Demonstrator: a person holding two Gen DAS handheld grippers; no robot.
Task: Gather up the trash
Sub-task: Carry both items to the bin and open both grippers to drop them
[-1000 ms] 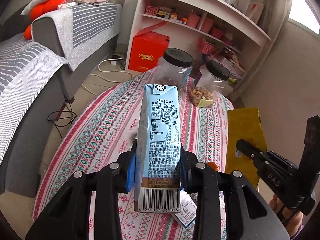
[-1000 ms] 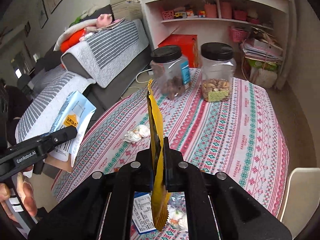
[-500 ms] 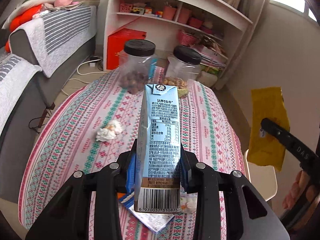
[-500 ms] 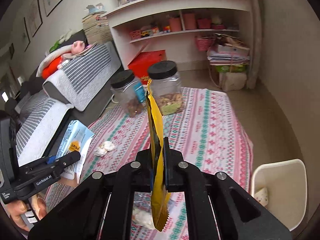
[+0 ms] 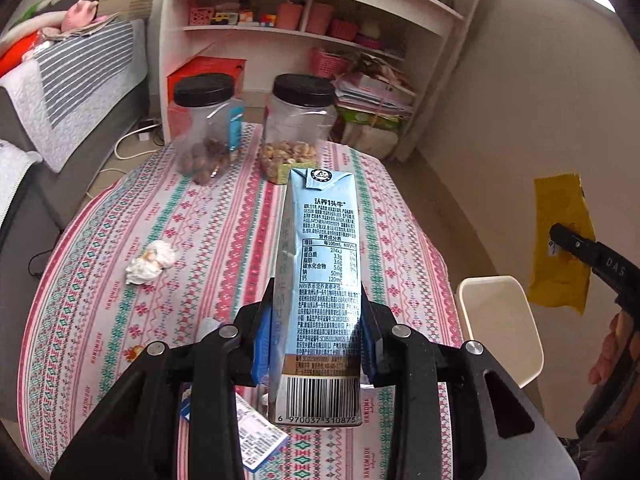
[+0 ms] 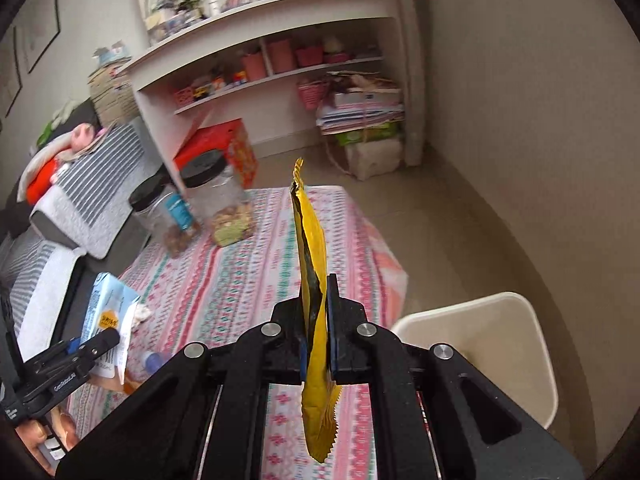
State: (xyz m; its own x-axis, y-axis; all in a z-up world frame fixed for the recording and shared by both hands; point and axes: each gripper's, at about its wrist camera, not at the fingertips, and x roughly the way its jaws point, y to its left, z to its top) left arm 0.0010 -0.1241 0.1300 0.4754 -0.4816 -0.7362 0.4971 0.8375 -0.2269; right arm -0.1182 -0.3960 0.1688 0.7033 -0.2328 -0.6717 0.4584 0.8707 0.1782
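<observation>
My left gripper [image 5: 316,336] is shut on a light blue milk carton [image 5: 320,272], held upright above the patterned tablecloth [image 5: 224,240]; the carton also shows in the right wrist view [image 6: 108,312]. My right gripper [image 6: 316,320] is shut on a flat yellow wrapper [image 6: 312,280], held edge-on above the table's right side; the wrapper also shows in the left wrist view [image 5: 560,240]. A cream trash bin [image 6: 492,340] stands on the floor to the right of the table, also in the left wrist view [image 5: 496,320]. A crumpled white tissue [image 5: 150,260] lies on the cloth.
Two clear jars with black lids [image 5: 204,128] [image 5: 300,124] stand at the table's far edge. A blue-white paper scrap [image 5: 248,436] lies under my left gripper. A white shelf unit [image 5: 304,32] and a red box [image 6: 224,152] stand behind; a sofa [image 5: 60,72] is at left.
Both grippers have swung rightward with their loads. The trash bin has come into view in both views, and the yellow wrapper now hangs near it.
</observation>
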